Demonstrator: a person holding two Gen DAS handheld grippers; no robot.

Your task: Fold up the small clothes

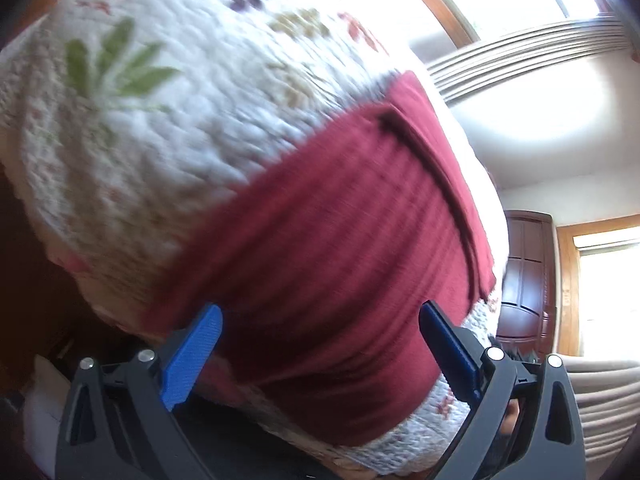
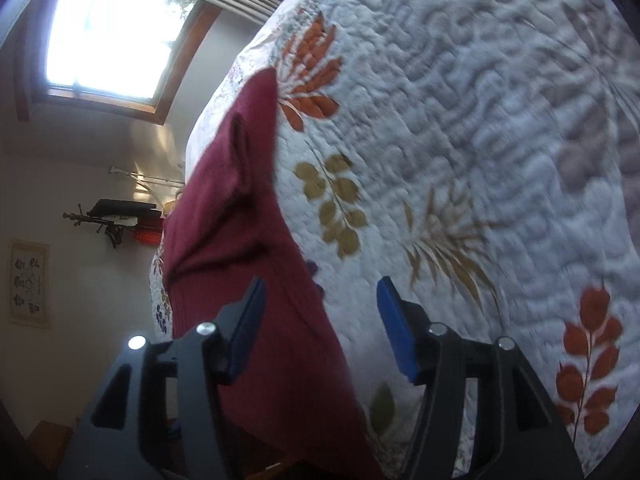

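A dark red ribbed garment [image 1: 340, 240] lies flat on a white quilt with a leaf print [image 1: 140, 128]. A folded edge or seam runs along its far side. My left gripper [image 1: 320, 316] is open just above the garment's near end, blue pads spread wide, nothing between them. In the right wrist view the same red garment [image 2: 240, 216] stretches away on the left, on the quilt [image 2: 480, 120]. My right gripper [image 2: 320, 292] is open over the garment's near edge, its left finger above the cloth and its right finger above the quilt. Both views are blurred.
The quilt covers a bed. A window [image 2: 112, 32] with a wooden frame, a wooden door [image 1: 524, 280] and a wall poster [image 2: 30, 284] surround it. A dark stand with an object on it [image 2: 116, 216] sits beyond the bed.
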